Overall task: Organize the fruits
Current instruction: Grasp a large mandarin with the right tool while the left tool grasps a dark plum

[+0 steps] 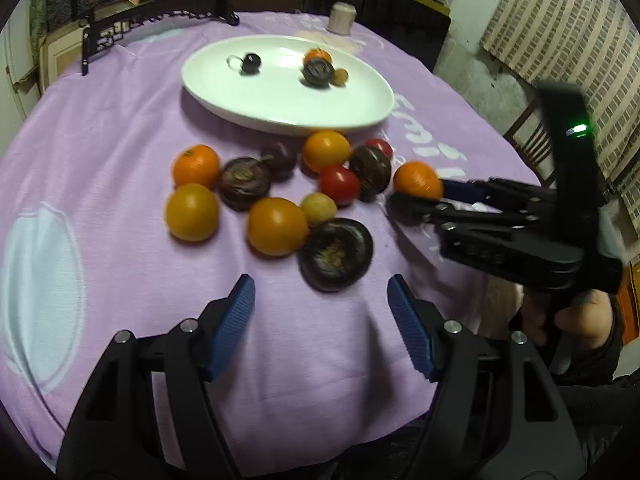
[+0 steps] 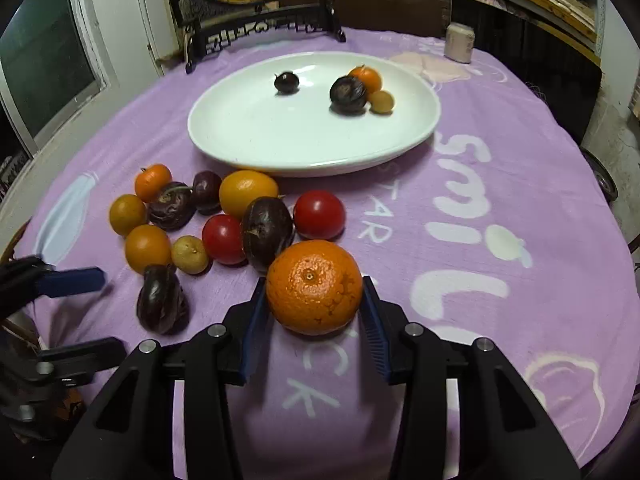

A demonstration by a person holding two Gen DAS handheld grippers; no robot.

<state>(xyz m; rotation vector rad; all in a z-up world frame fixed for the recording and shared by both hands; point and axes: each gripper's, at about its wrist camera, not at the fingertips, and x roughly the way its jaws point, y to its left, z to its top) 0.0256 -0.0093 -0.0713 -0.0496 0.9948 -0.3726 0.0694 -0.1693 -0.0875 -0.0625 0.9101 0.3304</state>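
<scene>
A pile of fruits lies on the purple cloth in front of a white oval plate (image 1: 248,108) (image 2: 256,148): oranges, red tomatoes, dark purple fruits and small yellow ones. The plate holds several fruits. My right gripper (image 2: 314,296) (image 1: 420,194) is shut on an orange (image 2: 314,286) (image 1: 418,179) at the right end of the pile, its blue pads pressed on both sides, with the orange low over the cloth. My left gripper (image 1: 320,294) (image 2: 96,316) is open and holds nothing; it is just short of the nearest dark purple fruit (image 1: 336,254) (image 2: 162,300).
A pale cup (image 1: 342,18) (image 2: 459,42) stands at the table's far edge. A dark carved stand (image 2: 260,20) with a round picture stands behind the plate. A hand (image 1: 576,316) holds the right gripper's handle. Bare cloth lies right of the pile.
</scene>
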